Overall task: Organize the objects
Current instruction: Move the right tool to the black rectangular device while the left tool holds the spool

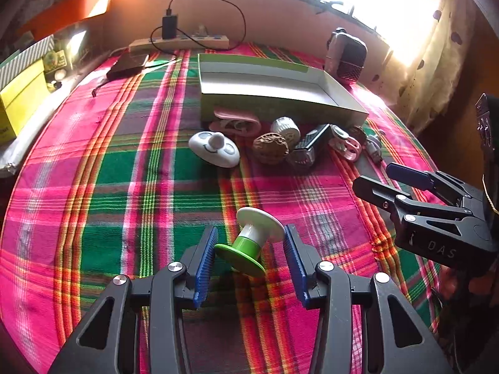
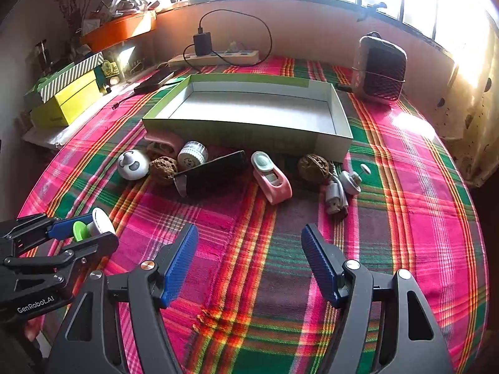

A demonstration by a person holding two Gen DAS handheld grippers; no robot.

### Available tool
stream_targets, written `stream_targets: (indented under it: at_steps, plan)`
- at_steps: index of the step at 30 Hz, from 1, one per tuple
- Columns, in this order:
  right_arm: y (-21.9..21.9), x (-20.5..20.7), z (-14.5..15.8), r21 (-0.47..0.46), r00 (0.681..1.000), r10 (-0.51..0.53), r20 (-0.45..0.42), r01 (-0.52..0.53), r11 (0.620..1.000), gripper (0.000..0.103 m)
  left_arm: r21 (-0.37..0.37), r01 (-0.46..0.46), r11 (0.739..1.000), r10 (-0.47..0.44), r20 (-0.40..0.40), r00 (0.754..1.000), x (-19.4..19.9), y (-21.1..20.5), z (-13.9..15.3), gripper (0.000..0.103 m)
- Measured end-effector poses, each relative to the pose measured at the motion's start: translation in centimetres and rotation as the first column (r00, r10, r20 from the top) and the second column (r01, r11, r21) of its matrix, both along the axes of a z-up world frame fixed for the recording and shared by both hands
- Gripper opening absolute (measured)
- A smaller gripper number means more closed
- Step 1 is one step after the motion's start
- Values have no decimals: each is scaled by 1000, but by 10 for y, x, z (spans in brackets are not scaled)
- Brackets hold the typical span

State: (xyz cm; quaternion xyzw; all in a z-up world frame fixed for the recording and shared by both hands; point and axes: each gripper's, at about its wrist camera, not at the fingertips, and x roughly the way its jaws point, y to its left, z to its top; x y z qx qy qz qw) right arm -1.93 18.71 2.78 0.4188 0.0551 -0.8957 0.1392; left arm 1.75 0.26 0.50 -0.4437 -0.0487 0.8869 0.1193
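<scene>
Spool lies tilted between the gaping left tongs, axis running near-left to far-right; the tray waits farther on. Right tongs are open, empty.

Plaid-clothed table — ahead of the right gripper, open shallow box, before it a row: panda ball, two walnuts, ribbed white cap, black case, pink clip, white cable — beyond, power strip, mesh speaker.
</scene>
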Motion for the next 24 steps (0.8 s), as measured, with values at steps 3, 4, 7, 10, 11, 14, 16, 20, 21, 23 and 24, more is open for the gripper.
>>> stream_targets:
  at_steps: [3, 4, 7, 10, 11, 14, 16, 20, 21, 23, 24]
  plan:
    - [-10, -8, -1, -25, 1000, 6, 11, -6, 1000, 69, -11, -18, 1000, 18, -5, 1000, -6, -8, -1, 41]
    - [-13, -11, -1, -32, 1000, 4, 13, -4, 999, 69, -14, -22, 1000, 22, -6, 1000, -8, -10, -1, 41]
    - [-20, -19, 0, -49, 1000, 0, 16, 1, 999, 69, -12, -22, 1000, 22, -8, 1000, -12, -14, -1, 41]
    - [-25, -27, 1, -71, 1000, -18, 26, 20, 997, 69, -7, -22, 1000, 22, -12, 1000, -16, -17, -1, 41]
    - [-27, -29, 1, -78, 999, -22, 29, 24, 997, 69, -8, -23, 1000, 23, -14, 1000, -17, -18, -2, 41]
    - [-30, -38, 0, -89, 998, -48, 46, 52, 995, 69, -11, -21, 1000, 21, -17, 1000, -19, -20, -2, 41]
    - [-31, -44, -3, -105, 996, -67, 62, 73, 992, 69, -14, -16, 1000, 15, -22, 1000, -20, -20, -2, 41]
    - [-31, -53, -6, -119, 991, -103, 88, 113, 986, 69, -18, -9, 1000, 9, -26, 1000, -21, -20, -2, 41]
    - [-32, -54, -7, -118, 990, -107, 90, 118, 986, 69, -17, -9, 1000, 9, -27, 1000, -22, -20, -2, 41]
    - [-33, -55, -7, -103, 990, -113, 87, 122, 987, 69, -18, -6, 1000, 6, -28, 1000, -22, -20, -3, 41]
    - [-33, -55, -8, -93, 989, -121, 86, 129, 987, 69, -17, -5, 1000, 4, -29, 1000, -22, -21, -2, 41]
